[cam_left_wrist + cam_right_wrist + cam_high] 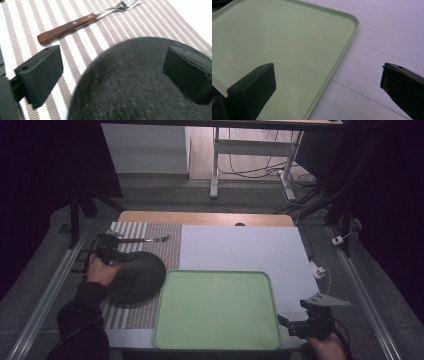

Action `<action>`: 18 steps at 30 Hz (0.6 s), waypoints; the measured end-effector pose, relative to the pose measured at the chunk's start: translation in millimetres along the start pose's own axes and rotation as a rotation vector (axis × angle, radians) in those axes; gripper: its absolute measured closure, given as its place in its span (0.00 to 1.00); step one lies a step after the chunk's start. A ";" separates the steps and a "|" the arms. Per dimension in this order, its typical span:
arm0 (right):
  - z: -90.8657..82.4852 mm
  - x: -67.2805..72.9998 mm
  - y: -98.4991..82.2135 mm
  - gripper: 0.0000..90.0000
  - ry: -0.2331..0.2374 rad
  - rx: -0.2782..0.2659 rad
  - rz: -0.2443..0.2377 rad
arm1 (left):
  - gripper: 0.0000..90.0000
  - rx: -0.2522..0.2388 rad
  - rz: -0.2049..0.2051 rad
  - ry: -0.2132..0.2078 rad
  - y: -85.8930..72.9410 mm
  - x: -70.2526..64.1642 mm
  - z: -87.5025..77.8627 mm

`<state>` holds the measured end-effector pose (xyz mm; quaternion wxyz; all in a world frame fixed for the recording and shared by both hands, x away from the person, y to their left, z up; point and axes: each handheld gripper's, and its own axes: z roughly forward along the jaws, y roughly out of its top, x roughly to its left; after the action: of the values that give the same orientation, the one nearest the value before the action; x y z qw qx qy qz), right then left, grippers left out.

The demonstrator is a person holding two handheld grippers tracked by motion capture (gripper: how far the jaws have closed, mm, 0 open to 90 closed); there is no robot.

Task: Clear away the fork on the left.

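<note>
On the striped placemat (150, 237) at the table's left, we note a round, dark plate (137, 276) with a matte, speckled surface, lying just left of the green tray (215, 340) and nearer than the wooden-handled fork (145, 240). We see the left gripper (112, 75) spread wide over the plate's rim without pinching it. The right gripper (327, 87) stands wide and empty at the tray's near-right corner.
</note>
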<state>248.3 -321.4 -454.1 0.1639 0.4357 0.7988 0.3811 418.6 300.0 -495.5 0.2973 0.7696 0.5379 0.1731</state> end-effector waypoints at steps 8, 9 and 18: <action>0.2 -0.9 0.1 0.00 0.003 0.000 0.006 | 0.40 0.020 0.001 0.021 12.9 17.8 8.4; 0.3 -0.9 0.1 0.00 0.004 0.000 0.006 | 0.46 0.024 -0.002 0.019 14.8 20.2 9.2; 0.5 -1.1 0.3 0.00 0.006 0.001 0.009 | 0.95 0.061 -0.027 0.017 28.8 34.2 24.6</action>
<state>249.3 -322.0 -454.3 0.1594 0.4384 0.7975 0.3826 466.3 318.1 -497.6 0.2716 0.7695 0.5557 0.1591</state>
